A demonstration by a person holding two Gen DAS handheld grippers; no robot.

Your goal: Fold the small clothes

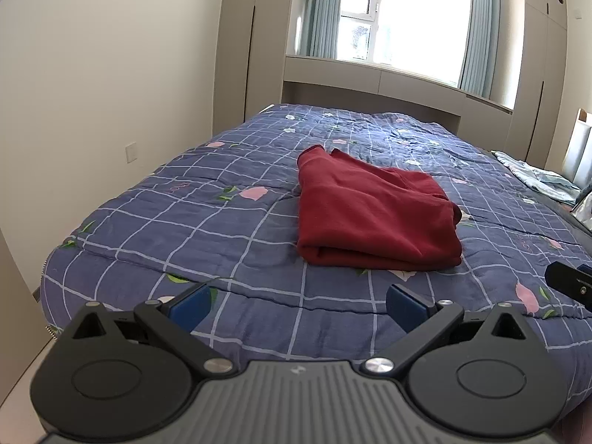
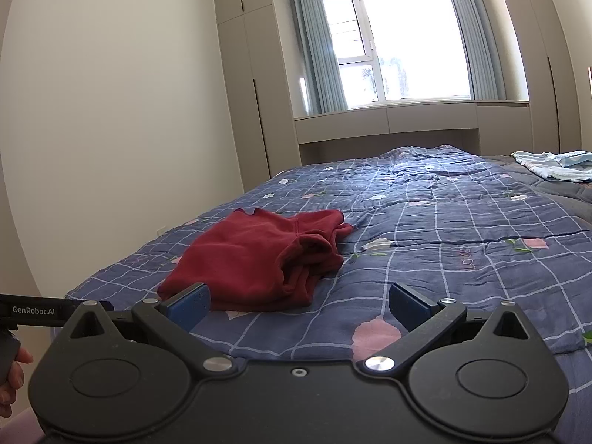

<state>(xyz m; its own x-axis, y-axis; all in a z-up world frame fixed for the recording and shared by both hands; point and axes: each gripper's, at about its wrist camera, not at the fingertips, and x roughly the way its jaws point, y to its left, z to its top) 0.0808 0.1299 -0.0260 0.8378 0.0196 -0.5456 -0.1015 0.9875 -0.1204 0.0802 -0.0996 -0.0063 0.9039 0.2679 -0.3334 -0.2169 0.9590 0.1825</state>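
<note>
Folded red garment (image 1: 373,214) lying on quilt (image 1: 185,222) mid-bed, thick fold toward the near edge. Left gripper (image 1: 298,305) spread wide, empty, hovering over the quilt's near edge, short of the garment. Right gripper (image 2: 299,305) likewise wide and empty, garment just ahead to its left. Pale blue cloth (image 2: 555,164) far right.
</note>
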